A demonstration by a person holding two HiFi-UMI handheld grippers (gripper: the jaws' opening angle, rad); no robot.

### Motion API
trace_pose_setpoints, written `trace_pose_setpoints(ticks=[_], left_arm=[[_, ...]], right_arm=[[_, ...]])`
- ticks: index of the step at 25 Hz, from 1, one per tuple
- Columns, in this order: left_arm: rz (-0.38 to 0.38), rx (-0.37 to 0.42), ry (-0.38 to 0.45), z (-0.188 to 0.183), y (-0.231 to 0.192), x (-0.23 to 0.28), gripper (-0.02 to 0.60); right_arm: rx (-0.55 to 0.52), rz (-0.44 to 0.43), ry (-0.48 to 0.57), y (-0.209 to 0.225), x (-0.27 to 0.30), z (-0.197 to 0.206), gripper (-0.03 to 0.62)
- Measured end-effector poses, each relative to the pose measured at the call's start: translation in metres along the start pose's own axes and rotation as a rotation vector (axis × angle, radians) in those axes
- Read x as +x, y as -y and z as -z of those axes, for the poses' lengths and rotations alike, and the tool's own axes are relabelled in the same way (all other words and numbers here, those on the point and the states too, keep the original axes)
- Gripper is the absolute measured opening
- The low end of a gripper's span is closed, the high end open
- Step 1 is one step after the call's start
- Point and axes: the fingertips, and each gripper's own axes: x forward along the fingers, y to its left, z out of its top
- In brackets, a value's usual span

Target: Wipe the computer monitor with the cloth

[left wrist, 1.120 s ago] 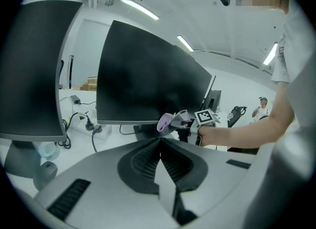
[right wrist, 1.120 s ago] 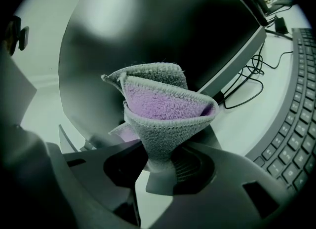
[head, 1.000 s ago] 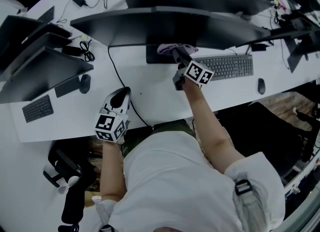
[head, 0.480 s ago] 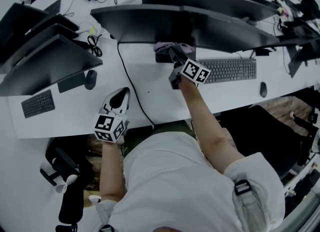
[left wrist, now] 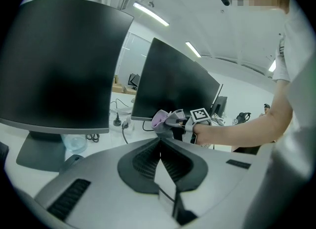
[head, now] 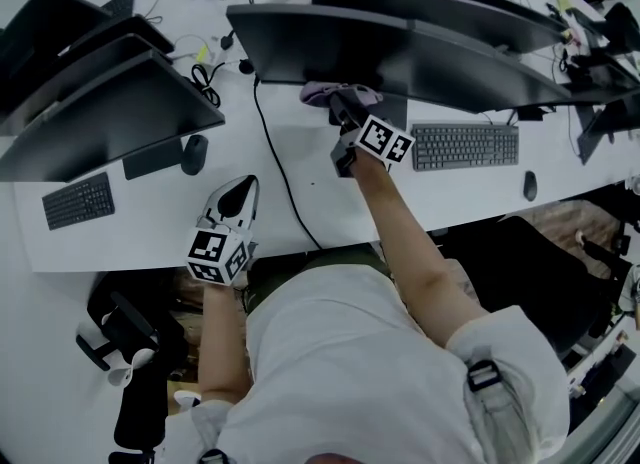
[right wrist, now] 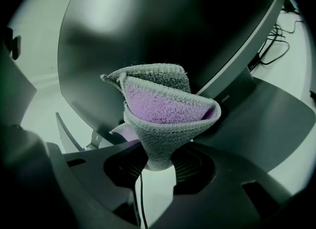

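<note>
Cloth [right wrist: 168, 107]: purple and grey, folded, held up at the lower edge of the monitor [right wrist: 163, 30]; contact with the screen is not certain.
Right gripper [right wrist: 159, 163]: jaws closed on the cloth's bottom fold.
Monitor: dark, standing on the desk [head: 310, 202].
Left gripper [left wrist: 159, 141]: jaws together, nothing between them, low over the desk, well apart from the screen.
Step, as I judge it: wiping along the screen's bottom.
Next move calls for light, even pressure and a sideways sweep, jaws kept off the glass.
</note>
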Motion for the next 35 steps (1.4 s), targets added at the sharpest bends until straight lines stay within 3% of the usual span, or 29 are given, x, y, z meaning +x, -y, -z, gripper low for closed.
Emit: trace_pose_setpoints(ticks=[21,35], left_arm=[[-0.017,-0.032,0.017,0.011,-0.069,-0.042,0.003],[-0.039,-0.057,0.025,0.018,-0.107,-0.066,0.003]], right_arm=[[-0.004,-0.057,-0.072,-0.07,0.074,0.061,0.136],[0.064,-0.131,-0.13,-0.119,0.121,0.098,0.135]])
